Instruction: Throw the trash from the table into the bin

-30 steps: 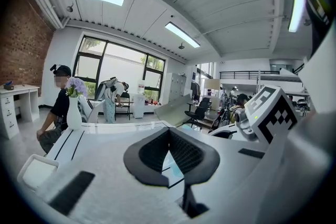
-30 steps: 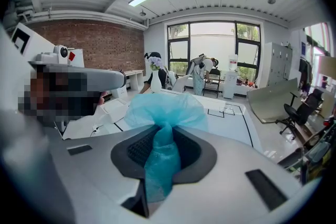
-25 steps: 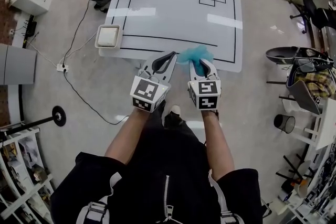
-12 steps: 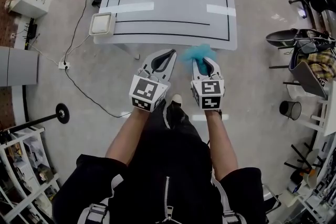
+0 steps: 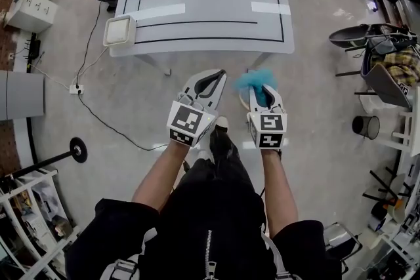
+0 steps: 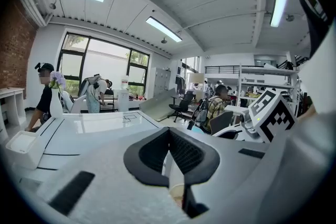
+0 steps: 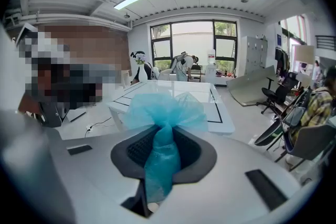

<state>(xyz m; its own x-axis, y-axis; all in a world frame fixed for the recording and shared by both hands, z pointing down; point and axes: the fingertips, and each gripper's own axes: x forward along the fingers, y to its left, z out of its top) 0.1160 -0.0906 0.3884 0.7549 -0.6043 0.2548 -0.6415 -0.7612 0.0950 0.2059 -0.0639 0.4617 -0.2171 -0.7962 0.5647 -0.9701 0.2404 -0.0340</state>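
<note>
Turquoise netting (image 5: pixel 257 80), a gauzy scrap of trash, pinched between the pads of the right gripper (image 7: pixel 164 136), jaws drawn narrow around its twisted middle. Held in the air over the pale floor (image 5: pixel 315 95), just off the near edge of the white table (image 5: pixel 203 3) and clear of the tabletop. Left gripper (image 5: pixel 218 75) alongside, jaws closed together at the tips, nothing between them.

Judged very light, soft and springy: easily crushed, no risk of breaking, but apt to snag on the ribbed pads or cling on release. Best hold at the gathered waist, where bunched thickest, as now; loose ruffled edge too flimsy to grip securely.

Long axis in line with the jaws: narrow twisted tail back toward the gripper body, wide frill fanned out beyond the tips, pointing toward the table and away from the person.

Small dark mesh basket (image 5: pixel 366 126) on the floor well off to the right, possibly the bin; not certain.
</note>
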